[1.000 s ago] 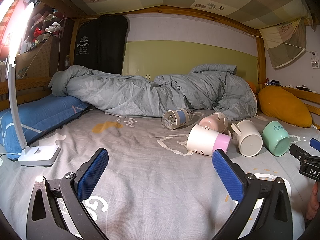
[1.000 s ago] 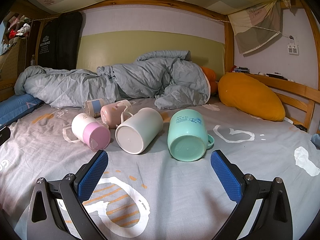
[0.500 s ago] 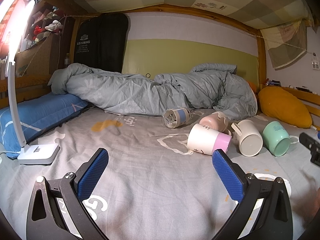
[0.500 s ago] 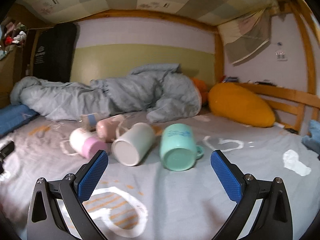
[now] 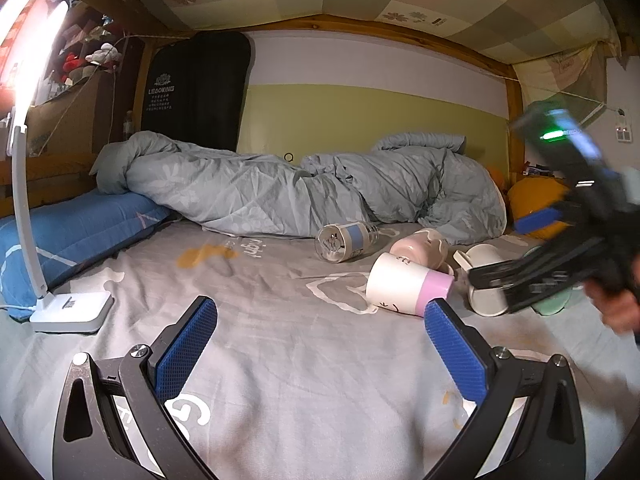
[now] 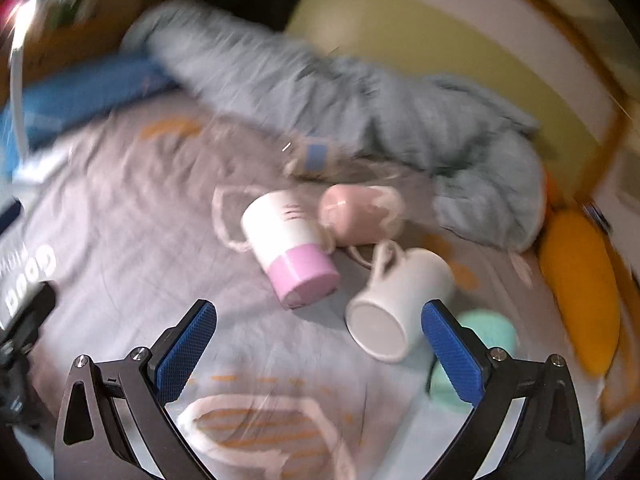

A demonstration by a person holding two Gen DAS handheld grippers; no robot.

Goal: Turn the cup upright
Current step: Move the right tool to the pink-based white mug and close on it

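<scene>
Four cups are lying on their sides on the grey sheet (image 6: 120,240), clustered ahead of the right gripper (image 6: 318,354): white mug (image 6: 400,300) just inside its right-hand pad, base toward cam; mint cup (image 6: 486,330) partly hiding behind that pad; white/pink cup (image 6: 290,250) ahead btwn the jaws; pale pink cup (image 6: 360,214) beyond. Right jaws are standing wide, holding nothing; view is blurring. Left gripper (image 5: 320,348) is hovering over bare sheet, jaws spread, nothing btwn them. Clear bottle (image 5: 346,238) is lying farther ahead.

right gripper (image 6: 318,344) — risen, tilted down | now above white mug (image 6: 400,304)
</scene>
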